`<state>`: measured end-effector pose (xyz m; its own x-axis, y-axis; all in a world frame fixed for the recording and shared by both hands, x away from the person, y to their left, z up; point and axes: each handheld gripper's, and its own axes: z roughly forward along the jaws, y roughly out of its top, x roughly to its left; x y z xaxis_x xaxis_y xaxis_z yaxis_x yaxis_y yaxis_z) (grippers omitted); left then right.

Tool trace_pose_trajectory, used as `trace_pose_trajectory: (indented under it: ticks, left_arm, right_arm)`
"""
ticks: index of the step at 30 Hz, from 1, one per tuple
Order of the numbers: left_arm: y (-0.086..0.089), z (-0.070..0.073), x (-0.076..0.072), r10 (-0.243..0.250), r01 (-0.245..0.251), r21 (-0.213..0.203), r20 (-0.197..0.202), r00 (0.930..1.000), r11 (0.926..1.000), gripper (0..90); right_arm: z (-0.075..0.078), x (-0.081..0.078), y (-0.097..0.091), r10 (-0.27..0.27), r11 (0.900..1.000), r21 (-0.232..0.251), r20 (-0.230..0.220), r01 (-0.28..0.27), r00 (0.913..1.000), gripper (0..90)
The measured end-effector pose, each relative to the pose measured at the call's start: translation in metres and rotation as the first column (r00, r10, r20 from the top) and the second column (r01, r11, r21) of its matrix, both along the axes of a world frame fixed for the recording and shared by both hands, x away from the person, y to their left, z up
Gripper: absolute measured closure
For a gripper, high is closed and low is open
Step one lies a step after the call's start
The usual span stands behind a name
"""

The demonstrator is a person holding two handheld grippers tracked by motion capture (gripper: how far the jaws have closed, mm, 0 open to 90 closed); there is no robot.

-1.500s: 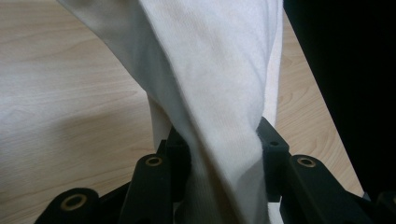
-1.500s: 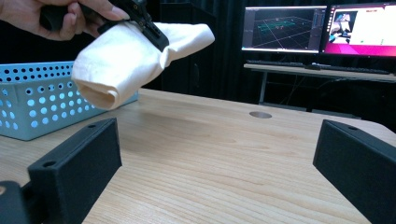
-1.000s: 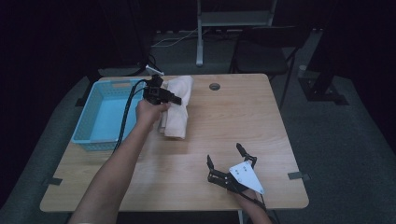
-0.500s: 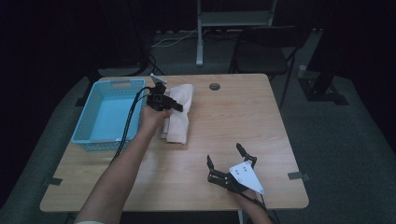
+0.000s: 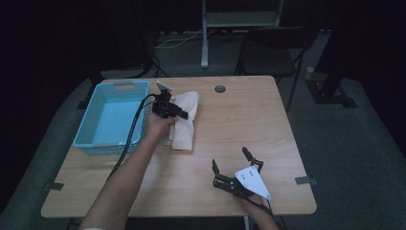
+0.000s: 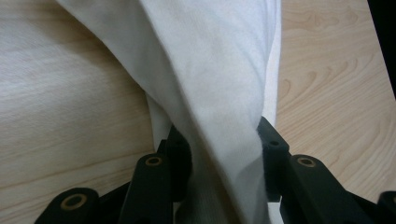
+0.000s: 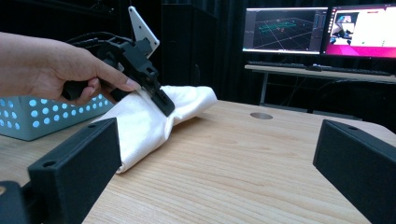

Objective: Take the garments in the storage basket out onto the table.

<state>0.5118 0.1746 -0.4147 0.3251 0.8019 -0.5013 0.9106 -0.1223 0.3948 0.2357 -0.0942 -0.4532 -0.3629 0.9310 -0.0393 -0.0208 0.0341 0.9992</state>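
A white cloth point(image 5: 186, 132) lies crumpled on the wooden table point(image 5: 239, 120), just right of the blue basket point(image 5: 85, 130). My left gripper point(image 5: 178, 112) is shut on a fold near the cloth's far end and points down at it. In the left gripper view the black jaws pinch a bunched ridge of the cloth point(image 6: 210, 70) on both sides, around the left gripper point(image 6: 224, 142). My right gripper point(image 5: 230, 158) rests open near the table's front edge with nothing between its jaws. The right gripper view shows the right gripper point(image 7: 217, 140) facing the cloth point(image 7: 149, 126) and the left gripper point(image 7: 161, 100).
The light blue perforated basket point(image 7: 42, 119) stands at the table's left. A round cable hole point(image 5: 219, 88) sits at the table's back middle. Monitors point(image 7: 322, 30) stand on a desk beyond, and a chair point(image 5: 268, 57) is behind the table.
My left hand has come down a little with the cloth in its grip, so the cloth sits lower on the table. The right gripper has stayed still.
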Motion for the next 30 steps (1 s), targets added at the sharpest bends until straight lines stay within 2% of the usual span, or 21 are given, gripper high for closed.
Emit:
trace_pose_trajectory:
  ticks: [2,7,9,11,14,15,18,22,24,26,27,28,30]
  left_arm:
    - [0.000,-0.003,-0.001,0.004,-0.004,-0.001,0.003,1.0000,1.0000,65.5]
    - [-0.004,-0.007,-0.004,0.001,-0.002,0.033,0.038,0.9993,0.9995,65.5]
    - [-0.004,-0.009,-0.005,-0.004,0.002,0.031,0.043,0.9991,0.9995,65.1]
    - [-0.004,-0.012,-0.007,0.001,-0.003,0.025,0.072,0.9974,0.9997,65.1]
    - [-0.006,-0.012,-0.011,-0.005,-0.001,0.050,0.108,0.9941,0.9988,64.9]
    - [-0.006,-0.012,-0.011,-0.005,-0.001,0.050,0.108,0.9941,0.9988,64.9]
    - [-0.010,-0.012,-0.016,-0.015,0.000,0.092,0.156,0.9876,0.9958,64.5]
    - [-0.017,-0.011,-0.021,-0.054,0.016,0.173,0.218,0.9744,0.9848,64.0]
    - [-0.021,-0.011,-0.024,-0.075,0.019,0.215,0.256,0.9639,0.9765,63.1]
    - [-0.026,-0.011,-0.028,-0.100,0.017,0.278,0.290,0.9519,0.9606,61.8]
    - [-0.026,-0.011,-0.028,-0.100,0.017,0.278,0.290,0.9519,0.9606,60.0]
    - [-0.030,-0.012,-0.032,-0.114,0.006,0.321,0.321,0.9401,0.9471,58.7]
    - [-0.033,-0.013,-0.033,-0.121,-0.004,0.344,0.339,0.9329,0.9390,56.7]
  right_arm:
    - [0.000,0.000,0.000,0.000,1.0000,0.000,0.000,0.000,1.0000,0.5]
    - [0.000,0.000,0.000,-0.001,1.0000,0.000,0.000,0.001,1.0000,0.5]
    - [0.000,0.000,0.000,-0.001,1.0000,0.003,-0.002,0.001,1.0000,0.5]
    - [0.000,0.000,0.000,-0.001,1.0000,0.003,-0.002,0.001,1.0000,0.5]
    - [0.000,0.000,0.000,-0.001,1.0000,0.003,-0.002,0.001,1.0000,0.5]
    - [0.000,0.000,0.000,-0.001,1.0000,0.003,-0.002,0.001,1.0000,0.5]
    - [0.000,0.000,0.000,-0.002,1.0000,0.001,0.000,0.002,1.0000,0.5]
    - [0.000,0.000,0.000,-0.003,1.0000,0.001,0.000,0.003,1.0000,0.5]
    - [0.000,0.000,0.000,-0.003,1.0000,0.001,0.000,0.003,1.0000,0.5]
    - [0.000,0.000,0.000,-0.003,1.0000,0.001,0.000,0.003,1.0000,0.5]
    - [0.000,0.000,0.000,-0.003,1.0000,0.001,0.000,0.003,1.0000,0.5]
    - [0.000,0.000,0.000,-0.004,1.0000,0.001,0.000,0.004,1.0000,0.5]
    - [0.000,0.000,0.000,-0.004,1.0000,0.001,0.000,0.004,1.0000,0.5]
